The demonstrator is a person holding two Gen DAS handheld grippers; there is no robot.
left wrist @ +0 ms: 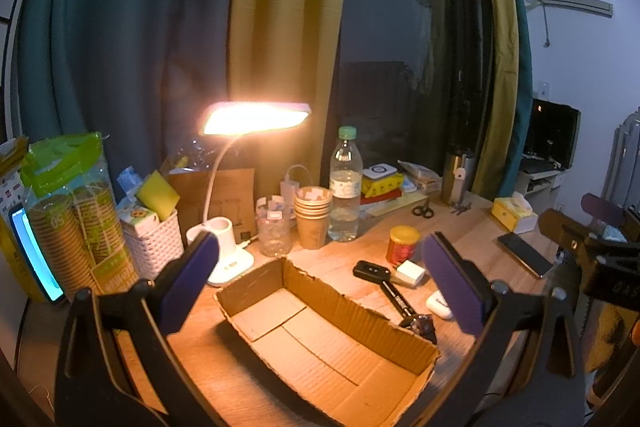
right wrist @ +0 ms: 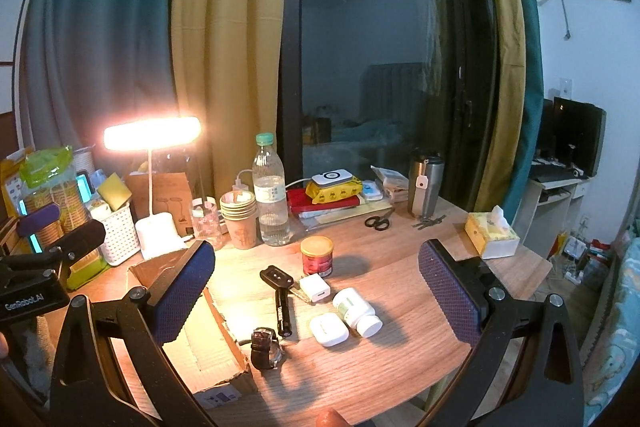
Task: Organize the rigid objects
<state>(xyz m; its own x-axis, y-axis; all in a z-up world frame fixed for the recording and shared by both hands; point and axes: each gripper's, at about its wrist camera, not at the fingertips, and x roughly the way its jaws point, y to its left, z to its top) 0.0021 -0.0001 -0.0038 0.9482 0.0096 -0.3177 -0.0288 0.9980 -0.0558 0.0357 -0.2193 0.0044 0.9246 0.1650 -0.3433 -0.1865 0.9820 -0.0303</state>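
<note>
Both claws are hanging released & empty, the right gripper sitting nearer the watch etc. lying just right of the empty cardboard box, w/ left gripper hovering over it.

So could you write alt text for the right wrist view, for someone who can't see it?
An open right gripper hovers over a wooden desk with small items loosely grouped together: wristwatch, car key, white charger, pill bottle, white case and red can. A cardboard box sits left, under a lit desk lamp.
</note>
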